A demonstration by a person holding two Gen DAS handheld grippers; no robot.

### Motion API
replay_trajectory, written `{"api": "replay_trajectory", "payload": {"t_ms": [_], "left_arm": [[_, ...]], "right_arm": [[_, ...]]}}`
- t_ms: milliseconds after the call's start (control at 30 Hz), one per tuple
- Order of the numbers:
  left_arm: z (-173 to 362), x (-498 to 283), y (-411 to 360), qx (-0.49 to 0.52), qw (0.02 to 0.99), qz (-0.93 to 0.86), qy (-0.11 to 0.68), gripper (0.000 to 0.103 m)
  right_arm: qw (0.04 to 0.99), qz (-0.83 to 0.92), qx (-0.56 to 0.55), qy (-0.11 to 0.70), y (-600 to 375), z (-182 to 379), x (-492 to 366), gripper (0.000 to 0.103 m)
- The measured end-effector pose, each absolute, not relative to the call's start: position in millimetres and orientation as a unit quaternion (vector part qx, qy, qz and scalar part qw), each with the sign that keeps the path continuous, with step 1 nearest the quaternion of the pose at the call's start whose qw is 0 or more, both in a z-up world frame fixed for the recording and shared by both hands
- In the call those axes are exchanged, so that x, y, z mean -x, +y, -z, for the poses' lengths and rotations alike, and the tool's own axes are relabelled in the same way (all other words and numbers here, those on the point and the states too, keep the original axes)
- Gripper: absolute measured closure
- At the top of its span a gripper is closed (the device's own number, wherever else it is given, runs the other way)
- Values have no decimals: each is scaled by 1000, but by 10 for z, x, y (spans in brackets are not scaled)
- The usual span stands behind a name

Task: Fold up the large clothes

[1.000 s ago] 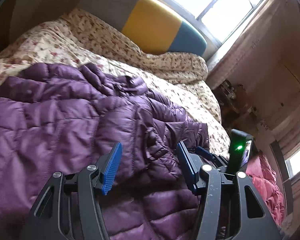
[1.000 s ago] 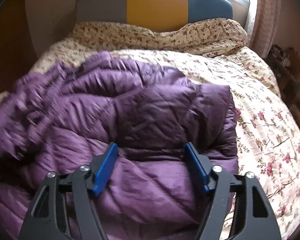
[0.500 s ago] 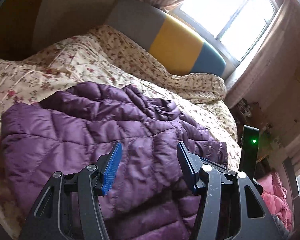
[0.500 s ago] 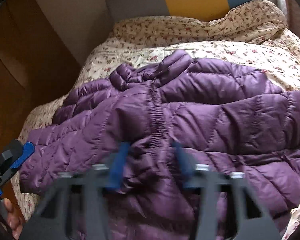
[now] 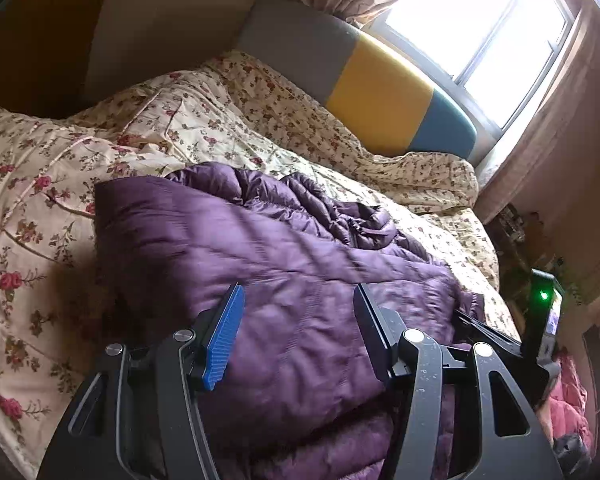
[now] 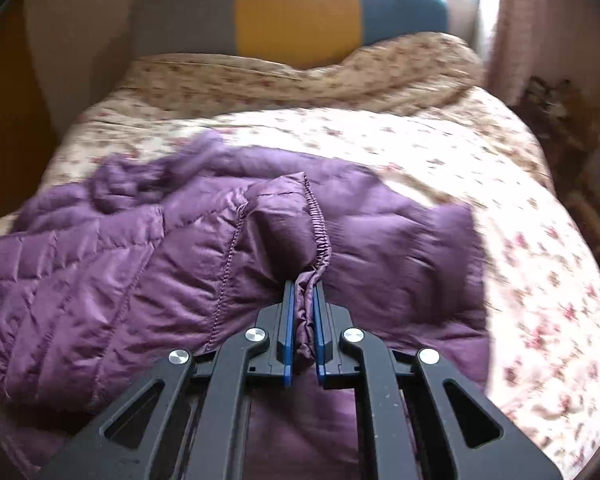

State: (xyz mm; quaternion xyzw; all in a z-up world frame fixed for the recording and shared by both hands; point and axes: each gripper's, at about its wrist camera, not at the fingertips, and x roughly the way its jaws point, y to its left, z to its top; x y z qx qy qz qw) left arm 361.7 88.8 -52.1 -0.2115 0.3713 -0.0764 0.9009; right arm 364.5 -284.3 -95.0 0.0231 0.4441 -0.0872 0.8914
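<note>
Broadly, a bed [image 5: 148, 120] under a cream floral quilt fills both views, with a padded headboard [image 6: 296, 12] in grey, yellow and teal panels at the far end below a bright window [image 5: 476, 28]. On the quilt, taking up the near half of the bed, lies the jacket [image 5: 284, 264]: a purple quilted puffer with shiny, thin shell fabric, stitched into diamond and stripe channels, bunched into soft ridges at its far side where the collar seems to sit.

It looks light and very compressible, so it should lift easily but spring back and slide out of a fold; the slick shell would slip through a shallow pinch. My judgement is that seams and gathered edges give the surest hold, since they bunch thick between the pads.

That is where the right claw [image 6: 301, 320] has it: the jaws are nearly closed, pinching a fold at an elastic-gathered hem or cuff [image 6: 320, 232], with purple fabric squeezed up between the blue pads. That raised flap stands up in a rounded hump just beyond the tips.

Over the near left part of the jacket, the left claw [image 5: 298, 320] is wide apart and holds nothing; the ribbed blue pad [image 5: 224, 340] is clear of the fabric, though how close it hangs above I cannot tell.
</note>
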Motion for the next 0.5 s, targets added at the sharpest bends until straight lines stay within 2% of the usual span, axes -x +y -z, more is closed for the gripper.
{"api": "replay_trajectory", "payload": {"t_ms": [333, 500], "left_arm": [[900, -3844, 839, 146, 894, -1, 424, 47], [1160, -3892, 857, 116, 889, -9, 443, 51]], "right_arm": [[878, 128, -30, 459, -3051, 1230, -3357, 96], [880, 122, -37, 458, -3080, 1327, -3359, 96]]}}
